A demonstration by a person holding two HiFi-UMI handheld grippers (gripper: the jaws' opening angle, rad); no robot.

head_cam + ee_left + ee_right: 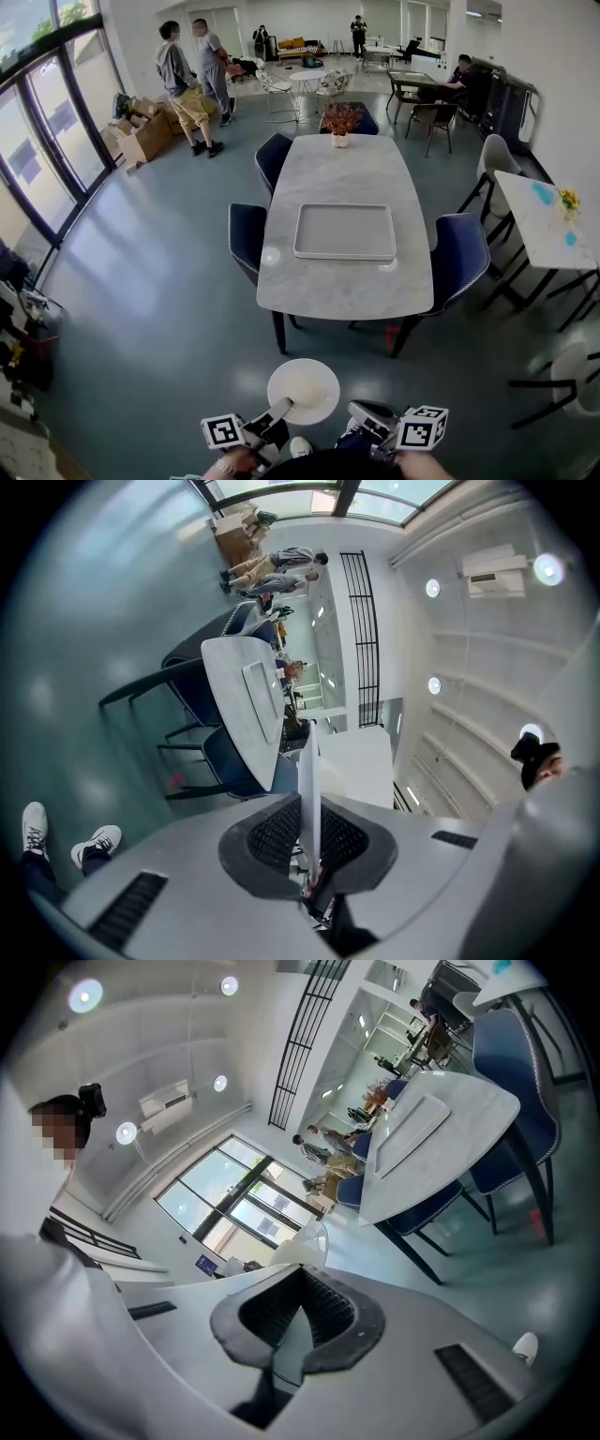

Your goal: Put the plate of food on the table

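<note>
A round white plate (303, 391) hangs level over the grey floor, short of the near end of the marble table (347, 169). No food shows on it. My left gripper (284, 407) is shut on the plate's near-left rim. In the left gripper view the plate (308, 780) stands edge-on, pinched between the pads (272, 836). My right gripper (361, 412) sits just right of the plate, apart from it. In its own view the right gripper (298, 1274) has its jaws shut and empty, and the plate (305, 1241) shows beyond them. An empty grey tray (345, 232) lies mid-table.
Dark blue chairs (247, 239) (459, 253) flank the table. A flower pot (339, 123) stands at its far end. Two people (192, 84) stand by cardboard boxes at the back left. A second white table (544, 220) is at the right. Glass walls line the left side.
</note>
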